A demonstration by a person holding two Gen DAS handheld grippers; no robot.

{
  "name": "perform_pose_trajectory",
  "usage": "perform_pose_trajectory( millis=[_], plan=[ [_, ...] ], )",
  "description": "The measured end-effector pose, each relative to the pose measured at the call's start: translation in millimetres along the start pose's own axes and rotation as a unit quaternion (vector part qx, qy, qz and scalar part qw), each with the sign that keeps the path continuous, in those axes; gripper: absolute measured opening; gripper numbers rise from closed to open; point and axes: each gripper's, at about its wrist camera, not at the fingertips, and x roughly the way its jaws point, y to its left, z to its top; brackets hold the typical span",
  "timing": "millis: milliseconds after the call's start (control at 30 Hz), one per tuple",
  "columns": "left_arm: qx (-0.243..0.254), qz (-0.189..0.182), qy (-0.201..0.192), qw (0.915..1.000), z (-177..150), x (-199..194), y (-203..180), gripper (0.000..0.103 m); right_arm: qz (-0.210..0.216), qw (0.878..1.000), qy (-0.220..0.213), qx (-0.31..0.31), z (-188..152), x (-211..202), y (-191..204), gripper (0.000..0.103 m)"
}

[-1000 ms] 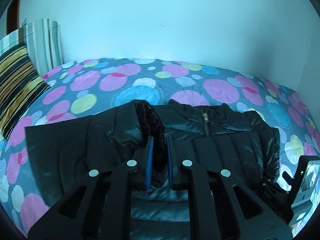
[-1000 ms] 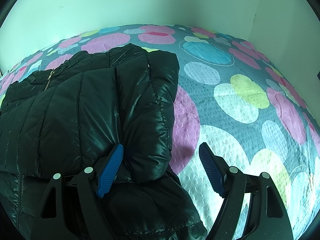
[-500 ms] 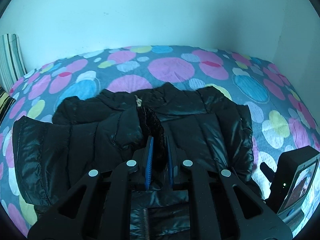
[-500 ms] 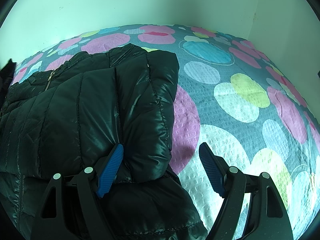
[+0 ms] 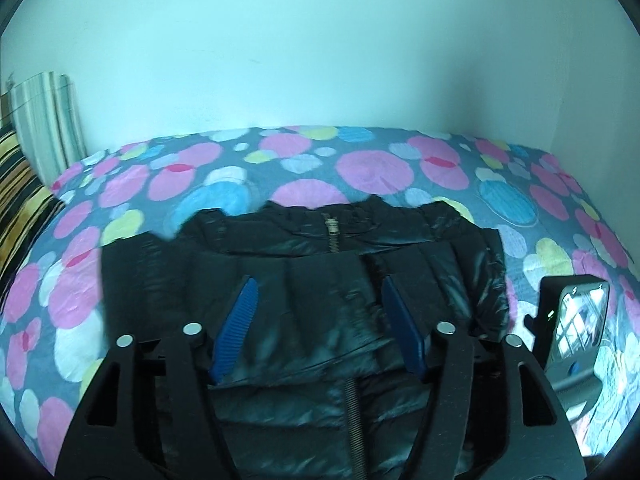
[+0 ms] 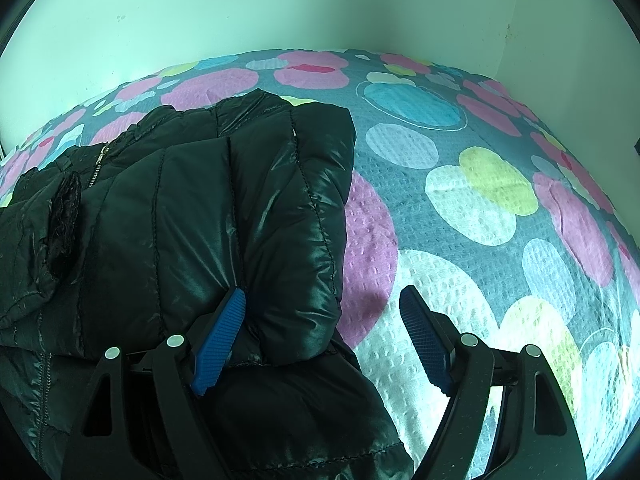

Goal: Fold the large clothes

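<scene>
The left gripper (image 5: 316, 320) has just let go of the dark cuff it pinched a second ago — its jaws have been opening and now stand released, nothing between the pads. The black puffer jacket (image 5: 320, 272) lies low-centre on the spotted bedspread (image 5: 372, 164), sleeves folded inward, glossy, zipped. The right gripper (image 6: 324, 336) gapes too — likely steadying the folded sleeve (image 6: 288, 216).

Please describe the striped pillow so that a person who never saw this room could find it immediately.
Look at the bed with the dotted bedspread on which the black puffer jacket lies. At the bed's far left edge, against the wall, leans the pillow. Its yellow and black stripes set it apart from the paler striped cushion behind it.
</scene>
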Motion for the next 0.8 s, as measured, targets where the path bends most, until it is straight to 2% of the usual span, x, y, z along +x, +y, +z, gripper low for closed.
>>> perform_pose_trajectory(
  millis=[167, 233, 367, 467, 600, 800],
  plan=[
    [-0.027, 0.086, -0.005, 0.9959, -26.1, -26.0, 76.8, 0.067, 0.0, 1.0, -0.009, -0.005, 3.8, -19.1, -1.9, 0.078],
    [-0.041, 0.124, -0.005, 0.9915, -36.7, -31.3, 108.6, 0.067, 0.008, 1.0, -0.016, -0.003, 4.5, -31.1, -2.1, 0.078],
    [-0.076, 0.172, 0.014, 0.982, -58.5, -28.9, 161.9, 0.067, 0.037, 0.998, -0.043, -0.018, 8.0, -64.6, 16.4, 0.078],
    [-0.107, 0.187, 0.03, 0.9761, -71.3, -23.5, 193.9, 0.067, 0.076, 0.995, -0.044, -0.043, 14.3, -75.3, 45.2, 0.078],
    [-0.122, 0.198, 0.045, 0.9715, -83.3, -12.6, 216.7, 0.068, 0.115, 0.991, -0.037, -0.066, 26.6, -70.5, 86.0, 0.078],
    [-0.129, 0.196, 0.057, 0.9704, -94.7, -1.6, 228.0, 0.068, 0.127, 0.988, -0.005, -0.088, 41.9, -39.3, 133.7, 0.078]
  ],
)
